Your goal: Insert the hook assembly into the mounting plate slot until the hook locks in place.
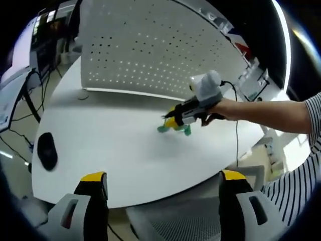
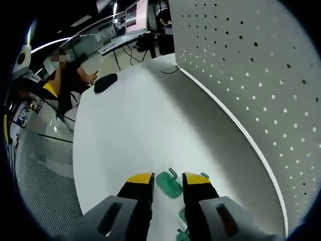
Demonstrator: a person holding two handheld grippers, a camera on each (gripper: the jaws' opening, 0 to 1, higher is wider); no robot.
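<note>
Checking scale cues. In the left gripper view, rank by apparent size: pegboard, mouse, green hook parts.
1. Pegboard
2. Mouse
3. Green hook parts
The mouse sits nearer the camera and the right tool covers part of the hook parts, so 2 versus 3 is unsure.

An office or lab: a white rounded desk point(image 1: 125, 150) backed by a white perforated partition panel point(image 2: 261, 75), with a black computer mouse point(image 1: 47, 149) and distant monitors point(image 2: 135, 15) far ahead of the tongs.

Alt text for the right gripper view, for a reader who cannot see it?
The right gripper hangs low over a white table with its jaws either side of a green hook piece, not visibly clamped; more green parts lie nearer the camera. A white perforated panel stands along the table's edge, and a black mouse lies far off.
</note>
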